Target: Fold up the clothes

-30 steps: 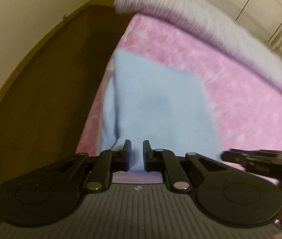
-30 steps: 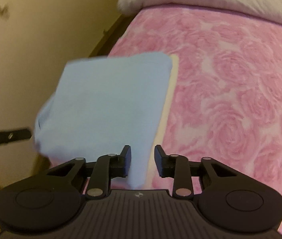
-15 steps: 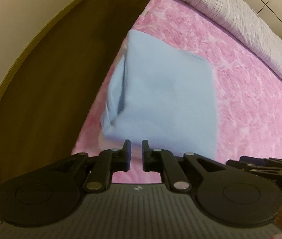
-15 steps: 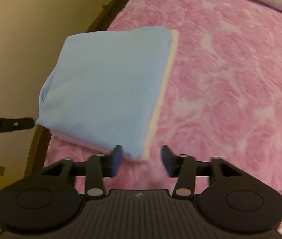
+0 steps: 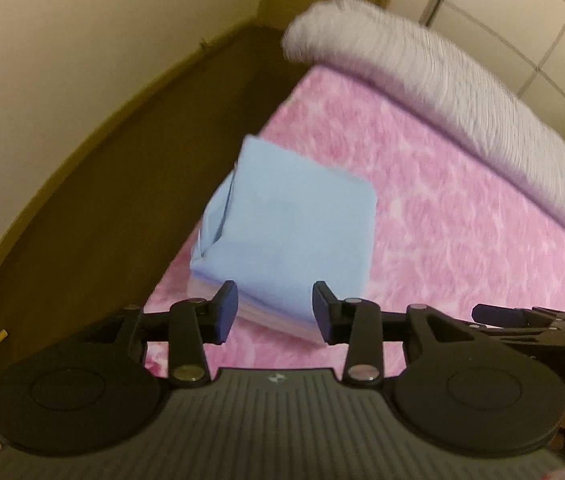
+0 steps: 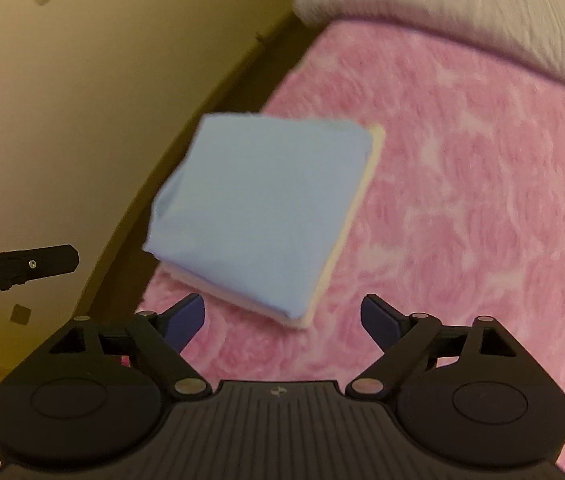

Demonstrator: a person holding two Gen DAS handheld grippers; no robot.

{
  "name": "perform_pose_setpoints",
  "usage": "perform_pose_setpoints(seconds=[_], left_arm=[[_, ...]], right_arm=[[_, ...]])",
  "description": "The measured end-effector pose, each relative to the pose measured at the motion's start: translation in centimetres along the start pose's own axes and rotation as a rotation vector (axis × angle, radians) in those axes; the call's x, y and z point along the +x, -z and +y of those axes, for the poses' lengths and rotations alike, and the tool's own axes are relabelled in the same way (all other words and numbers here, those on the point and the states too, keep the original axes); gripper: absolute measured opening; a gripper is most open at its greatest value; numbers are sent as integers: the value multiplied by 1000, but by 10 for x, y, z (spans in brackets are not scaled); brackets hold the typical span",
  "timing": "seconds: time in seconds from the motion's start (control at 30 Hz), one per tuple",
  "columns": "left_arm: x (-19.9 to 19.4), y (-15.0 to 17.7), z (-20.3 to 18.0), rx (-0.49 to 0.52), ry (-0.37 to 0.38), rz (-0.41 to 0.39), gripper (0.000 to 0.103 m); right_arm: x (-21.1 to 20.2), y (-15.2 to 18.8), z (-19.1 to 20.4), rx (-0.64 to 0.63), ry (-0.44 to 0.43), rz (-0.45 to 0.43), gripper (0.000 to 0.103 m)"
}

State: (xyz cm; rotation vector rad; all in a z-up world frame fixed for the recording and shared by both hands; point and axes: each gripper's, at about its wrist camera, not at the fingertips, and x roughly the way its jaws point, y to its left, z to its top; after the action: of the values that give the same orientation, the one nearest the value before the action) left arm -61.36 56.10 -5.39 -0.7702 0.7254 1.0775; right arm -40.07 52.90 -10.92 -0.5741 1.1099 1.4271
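Observation:
A folded light blue garment (image 5: 290, 236) (image 6: 266, 208) lies flat near the left edge of the pink floral bed (image 5: 442, 240), on top of a folded pale cream piece (image 6: 356, 216) whose edge shows along its right and near sides. My left gripper (image 5: 275, 312) hovers above its near edge; its jaws are opening, with nothing pressed between them. Over the near corner of the stack hangs my right gripper (image 6: 282, 320), jaws opening wide and holding nothing. Each gripper shows at the edge of the other's view.
A grey-white ribbed blanket (image 5: 442, 80) lies rolled along the far side of the bed. Left of the bed is dark brown floor (image 5: 102, 200) and a cream wall (image 5: 62, 40). White cupboard doors (image 5: 522, 12) stand at the back right.
Both grippers let go of the blue garment, opened and rose away from it. The folded garment now lies flat on the bed and looks smaller in both views.

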Motion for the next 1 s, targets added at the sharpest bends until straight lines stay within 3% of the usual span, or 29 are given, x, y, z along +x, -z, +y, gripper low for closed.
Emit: perform_pose_setpoints(seconds=[0.3, 0.57, 0.7, 0.83, 1.0], left_arm=[[-68, 39, -67, -65, -79, -133, 43], [-114, 73, -122, -128, -157, -246, 52], [-128, 89, -145, -148, -218, -267, 62], [-138, 106, -163, -167, -288, -264, 64], [-142, 121, -175, -195, -321, -255, 67]], right_arm=[[-73, 12, -19, -166, -75, -65, 89], [-120, 36, -47, -276, -75, -77, 89], [-134, 42, -62, -294, -96, -80, 89], [-144, 49, -70, -320, -114, -70, 89], [-155, 58, -79, -336, -127, -66, 89]])
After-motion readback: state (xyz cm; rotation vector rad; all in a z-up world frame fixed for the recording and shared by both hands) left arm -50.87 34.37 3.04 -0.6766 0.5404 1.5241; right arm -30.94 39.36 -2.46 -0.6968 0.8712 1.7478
